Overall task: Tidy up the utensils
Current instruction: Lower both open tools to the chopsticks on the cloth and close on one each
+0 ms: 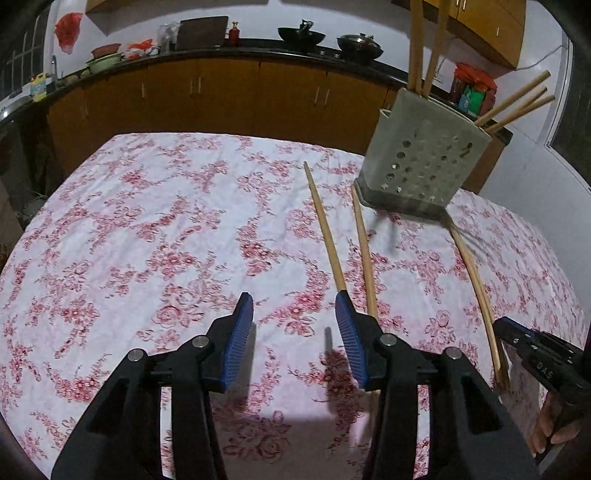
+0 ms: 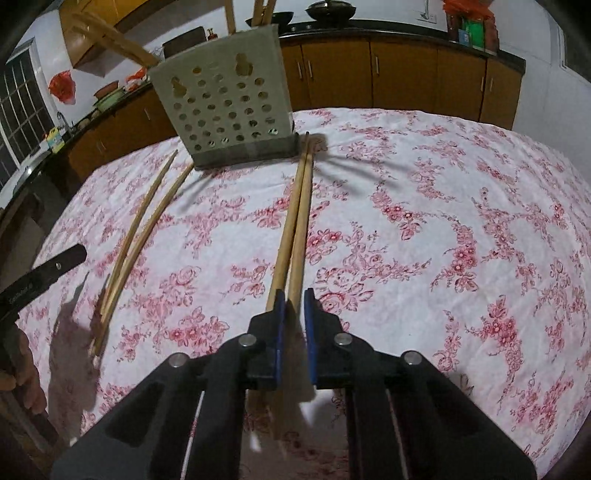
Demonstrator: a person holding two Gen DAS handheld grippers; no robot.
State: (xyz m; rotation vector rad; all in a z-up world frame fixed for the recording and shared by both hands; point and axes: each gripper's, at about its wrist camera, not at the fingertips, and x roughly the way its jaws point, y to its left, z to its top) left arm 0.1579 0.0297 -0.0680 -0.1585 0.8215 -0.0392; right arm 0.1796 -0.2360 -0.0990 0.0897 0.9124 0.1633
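A surface [image 1: 147,221] draped in a white cloth with a red floral print is seen in both wrist views. On it stands a pale, perforated utensil holder [image 1: 424,162] on a grey base, with several wooden chopsticks [image 1: 415,44] standing upright in one compartment and others leaning out of another.

The left tool [image 1: 294,299] is held spread wide above the cloth, nothing between its blue pads [image 1: 240,332]. Two loose chopsticks [image 1: 328,236] are laid on the cloth just ahead of it — the near end of one is hidden behind the right-hand pad, and contact cannot be judged.

The right tool [image 2: 294,295] is nearly closed around a pair of chopsticks [image 2: 297,221] that lie side by side, their far tips reaching the base of the holder. One stick runs between the pads; the other appears to pass just outside the left pad, so a firm grip cannot be confirmed.

A dark-fronted cabinet run [image 1: 221,96] with pots [image 1: 301,35] on top is seen behind the surface.
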